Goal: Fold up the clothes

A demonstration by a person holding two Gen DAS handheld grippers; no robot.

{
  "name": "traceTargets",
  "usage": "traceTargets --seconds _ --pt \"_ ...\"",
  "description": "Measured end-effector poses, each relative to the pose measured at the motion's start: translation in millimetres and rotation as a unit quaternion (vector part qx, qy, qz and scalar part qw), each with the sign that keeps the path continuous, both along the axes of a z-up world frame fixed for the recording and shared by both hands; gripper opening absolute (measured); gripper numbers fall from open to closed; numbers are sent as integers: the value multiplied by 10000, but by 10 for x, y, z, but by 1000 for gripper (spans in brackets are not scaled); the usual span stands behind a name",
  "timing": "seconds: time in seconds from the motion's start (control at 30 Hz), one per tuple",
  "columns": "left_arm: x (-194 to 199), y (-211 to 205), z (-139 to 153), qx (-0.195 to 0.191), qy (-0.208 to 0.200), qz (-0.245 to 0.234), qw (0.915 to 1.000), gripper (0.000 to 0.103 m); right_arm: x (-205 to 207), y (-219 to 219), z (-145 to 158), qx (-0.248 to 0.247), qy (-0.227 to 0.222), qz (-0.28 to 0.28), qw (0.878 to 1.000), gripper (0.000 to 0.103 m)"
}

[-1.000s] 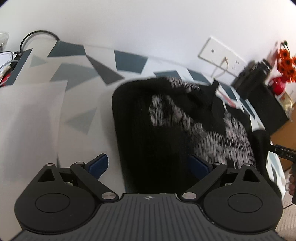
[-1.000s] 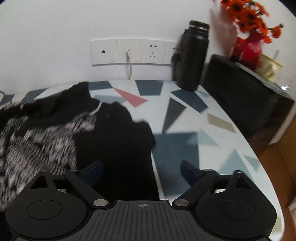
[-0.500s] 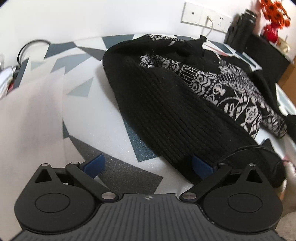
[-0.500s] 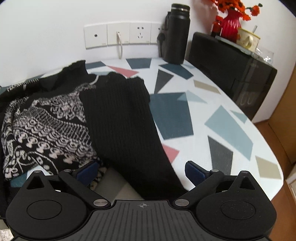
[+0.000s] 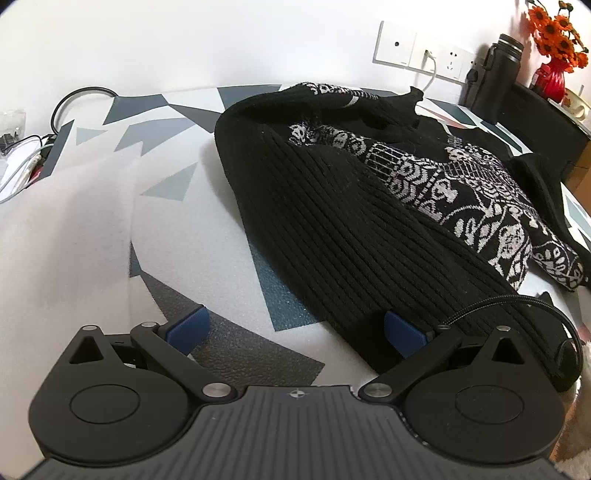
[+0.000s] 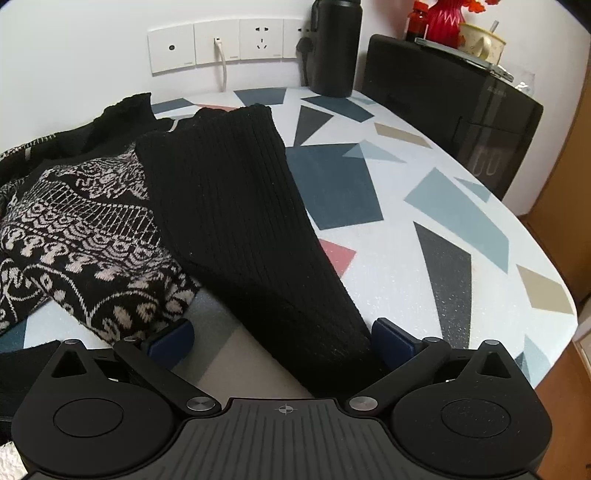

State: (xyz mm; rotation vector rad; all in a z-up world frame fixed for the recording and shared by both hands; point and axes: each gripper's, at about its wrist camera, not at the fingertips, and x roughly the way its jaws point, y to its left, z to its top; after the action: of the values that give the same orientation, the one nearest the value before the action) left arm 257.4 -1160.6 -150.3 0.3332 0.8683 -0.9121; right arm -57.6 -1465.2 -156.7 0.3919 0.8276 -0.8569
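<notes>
**Sweater's spread out, both grippers wide open**

The black ribbed knit sweater with the white patterned band (image 5: 369, 229) lies rumpled on the white table with geometric patches (image 6: 424, 236). Left gripper (image 5: 293, 328) hangs over its near ribbed edge, jaws apart, holding nothing. Right gripper (image 6: 282, 338) is over a black sleeve (image 6: 243, 221), jaws apart too.

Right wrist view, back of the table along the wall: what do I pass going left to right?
Wall sockets → black flask → red vase → cream mug, the last two on the black cabinet.
</notes>
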Motion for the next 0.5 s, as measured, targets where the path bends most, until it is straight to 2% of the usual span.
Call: traceTargets --seconds 0.17,0.33,0.5 --pt "-65 -15 -22 3 -162 113 9998 103 -123 -13 5 216 -30 -109 9997 102" --pt "-100 -38 -30 22 -231 272 9994 103 -300 -63 27 284 83 69 9995 102" --pt "-119 -77 -11 88 -179 485 9986 103 -496 -342 28 217 18 63 9997 102"
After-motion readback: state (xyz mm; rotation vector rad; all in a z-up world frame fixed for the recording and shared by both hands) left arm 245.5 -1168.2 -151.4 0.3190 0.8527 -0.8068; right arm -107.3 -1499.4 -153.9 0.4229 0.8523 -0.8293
